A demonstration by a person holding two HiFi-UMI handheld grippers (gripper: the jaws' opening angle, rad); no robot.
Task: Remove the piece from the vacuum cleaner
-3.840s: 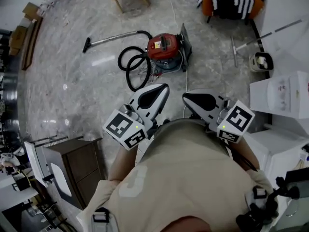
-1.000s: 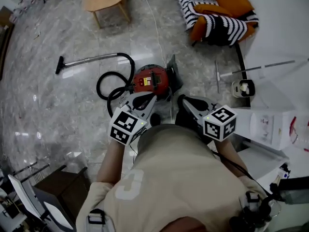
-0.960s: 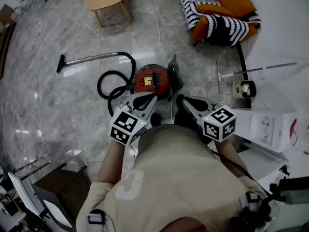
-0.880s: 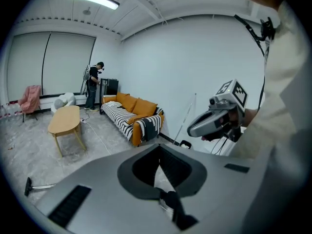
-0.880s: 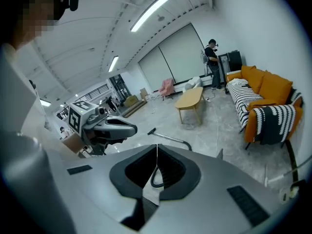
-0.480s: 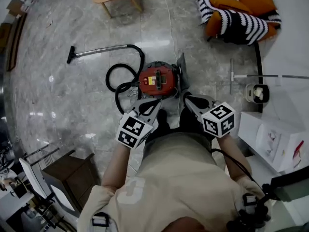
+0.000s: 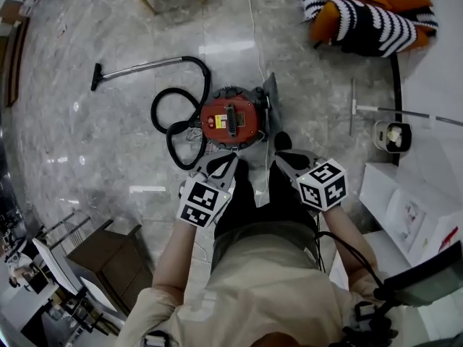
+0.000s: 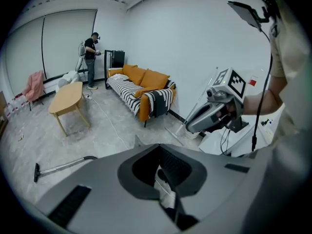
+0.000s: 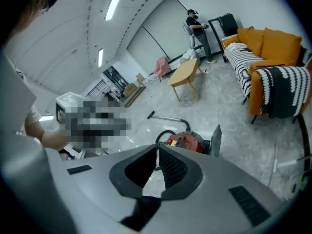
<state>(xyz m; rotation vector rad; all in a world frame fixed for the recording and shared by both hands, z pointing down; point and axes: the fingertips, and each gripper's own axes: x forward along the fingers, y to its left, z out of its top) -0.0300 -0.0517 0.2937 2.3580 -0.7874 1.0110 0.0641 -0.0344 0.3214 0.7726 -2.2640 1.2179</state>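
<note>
**A:** Where does the thing stand?

**B:** On the grey marble floor (image 7: 108, 143), out in the open and well away from any edge of it. It is a round red canister vacuum cleaner (image 7: 230, 118). A black looped hose (image 7: 173, 121) coils on its left, and a thin metal wand (image 7: 137, 67) runs off further left, its long axis lying across the view. A flat grey panel (image 7: 269, 107) stands on edge just beside the canister's right.

**A:** And the hands?

**B:** Both point down at it from the near side. The left hand-held gripper (image 7: 226, 162) has its jaws together with nothing held. The right hand-held gripper (image 7: 282, 155) is likewise closed and empty. The canister lies just ahead of and below them. The left one looks nearer the body and the hose joint, and the right one lines up more with the panel.

**A:** So which piece comes off?

**B:** I can't say. The hose joint is too small to make out, and I can't tell whether the panel is fixed to the canister or only leaning on it. The person's torso (image 7: 268, 280) hides the floor under the hands. The left gripper view shows only the wand's end, because its own jaws block the canister.
</note>
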